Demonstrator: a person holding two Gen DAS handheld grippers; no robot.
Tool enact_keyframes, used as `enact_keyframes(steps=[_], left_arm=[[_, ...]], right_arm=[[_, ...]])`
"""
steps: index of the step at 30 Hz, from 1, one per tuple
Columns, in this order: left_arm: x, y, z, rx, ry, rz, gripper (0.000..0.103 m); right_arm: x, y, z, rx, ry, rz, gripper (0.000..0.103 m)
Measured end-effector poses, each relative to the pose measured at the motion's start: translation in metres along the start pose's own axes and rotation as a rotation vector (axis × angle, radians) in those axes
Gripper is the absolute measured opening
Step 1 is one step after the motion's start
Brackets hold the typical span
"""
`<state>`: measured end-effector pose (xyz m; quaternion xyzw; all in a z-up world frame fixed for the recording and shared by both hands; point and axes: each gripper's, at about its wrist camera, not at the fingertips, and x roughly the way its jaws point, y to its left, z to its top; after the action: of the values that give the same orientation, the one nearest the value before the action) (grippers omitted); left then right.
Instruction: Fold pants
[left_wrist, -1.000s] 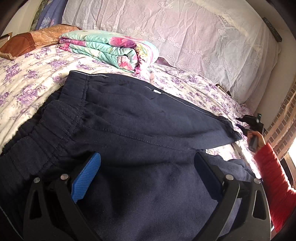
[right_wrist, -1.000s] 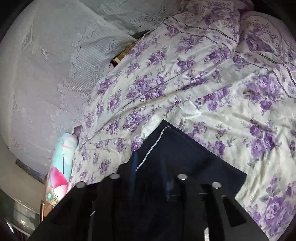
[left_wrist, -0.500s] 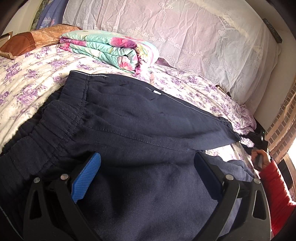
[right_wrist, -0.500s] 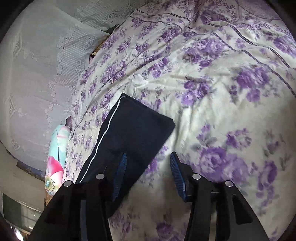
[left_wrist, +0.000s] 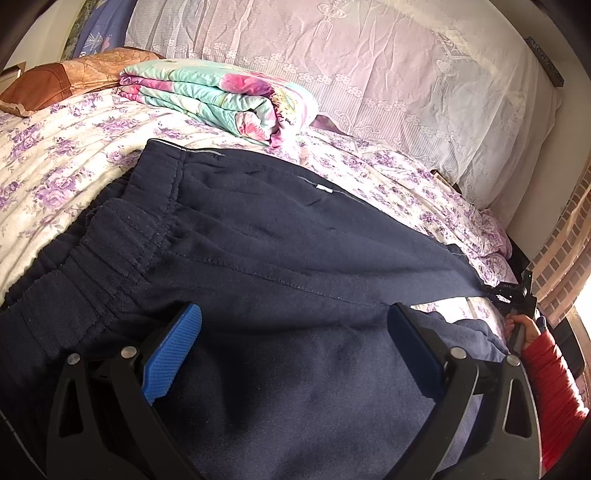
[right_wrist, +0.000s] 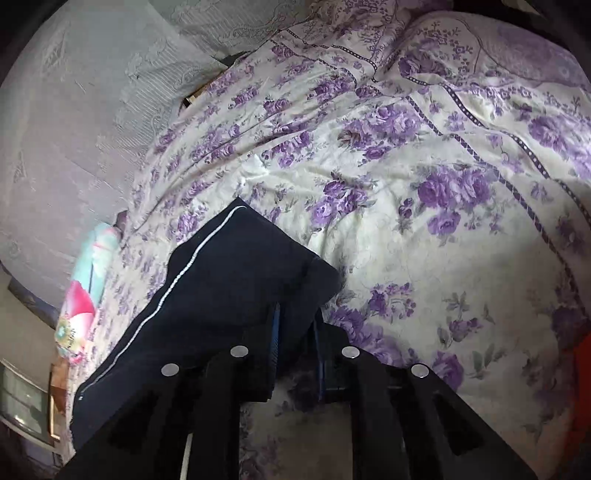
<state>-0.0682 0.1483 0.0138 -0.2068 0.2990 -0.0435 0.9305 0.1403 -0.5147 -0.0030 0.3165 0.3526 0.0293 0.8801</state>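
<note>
Dark navy pants (left_wrist: 295, 240) lie spread on the purple-flowered bed sheet (left_wrist: 55, 155), waistband at the left and one leg stretching to the far right. My left gripper (left_wrist: 291, 350) hovers open over the seat of the pants with only flat cloth below it. In the right wrist view the leg end (right_wrist: 229, 280), with its white side stripe, lies on the sheet. My right gripper (right_wrist: 297, 325) has its jaws closing on the near corner of that cuff, with dark cloth pinched between the blue pads. A hand in a red sleeve (left_wrist: 550, 369) carries it.
A folded teal and pink floral quilt (left_wrist: 221, 96) and a brown pillow (left_wrist: 74, 74) lie at the head of the bed. White lace cloth (left_wrist: 369, 74) covers the far side. A brick wall (left_wrist: 561, 258) stands past the bed's right edge.
The right gripper came down onto the leg end, opened beside the cuff, then closed on its corner. The left gripper and the waist of the pants did not move.
</note>
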Motion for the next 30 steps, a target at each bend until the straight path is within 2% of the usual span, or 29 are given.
enact_keyframes(steps=[2, 4, 5, 7, 8, 10, 11, 14, 17, 19, 21, 22, 24, 26, 30], left_arm=[[0.001, 0.0, 0.0, 0.003, 0.004, 0.001, 0.098], [0.001, 0.0, 0.001, 0.008, 0.01, 0.001, 0.098], [0.001, 0.0, 0.001, 0.01, 0.014, 0.0, 0.098], [0.002, -0.001, 0.001, 0.024, 0.037, 0.008, 0.098], [0.003, -0.003, 0.001, 0.042, 0.056, 0.019, 0.098], [0.001, -0.007, -0.003, 0.094, 0.096, 0.048, 0.098], [-0.002, -0.01, -0.006, 0.133, 0.112, 0.068, 0.098], [-0.012, -0.016, -0.021, 0.241, 0.133, 0.154, 0.098], [-0.025, -0.018, -0.039, 0.346, 0.14, 0.225, 0.098], [-0.035, -0.014, -0.049, 0.383, 0.133, 0.263, 0.098], [-0.043, -0.01, -0.056, 0.398, 0.106, 0.274, 0.098], [-0.046, -0.009, -0.057, 0.396, 0.096, 0.275, 0.098], [-0.048, -0.005, -0.055, 0.367, 0.078, 0.266, 0.098], [-0.048, -0.003, -0.052, 0.33, 0.064, 0.254, 0.098], [-0.054, 0.002, -0.052, 0.299, 0.041, 0.215, 0.098]], right_arm=[[-0.004, 0.001, -0.002, 0.02, -0.01, -0.004, 0.018], [-0.023, 0.008, -0.011, 0.037, -0.046, -0.051, 0.026], [-0.036, 0.013, -0.016, 0.036, -0.068, -0.054, 0.026], [-0.067, 0.031, -0.031, -0.015, -0.103, 0.013, 0.03], [-0.085, 0.04, -0.04, -0.051, -0.115, 0.032, 0.035], [-0.124, 0.054, -0.062, -0.142, -0.131, 0.051, 0.061], [-0.139, 0.061, -0.074, -0.191, -0.132, 0.047, 0.064], [-0.183, 0.067, -0.12, -0.324, -0.115, -0.005, 0.064], [-0.207, 0.05, -0.162, -0.317, -0.058, -0.001, 0.064], [-0.221, 0.03, -0.184, -0.274, -0.057, -0.024, 0.064], [-0.236, 0.012, -0.192, -0.229, -0.109, -0.087, 0.063], [-0.243, 0.003, -0.191, -0.216, -0.12, -0.095, 0.052], [-0.241, -0.005, -0.185, -0.199, -0.088, -0.092, 0.047], [-0.233, -0.003, -0.181, -0.212, -0.06, -0.132, 0.047], [-0.215, 0.01, -0.175, -0.322, -0.058, -0.279, 0.047]])
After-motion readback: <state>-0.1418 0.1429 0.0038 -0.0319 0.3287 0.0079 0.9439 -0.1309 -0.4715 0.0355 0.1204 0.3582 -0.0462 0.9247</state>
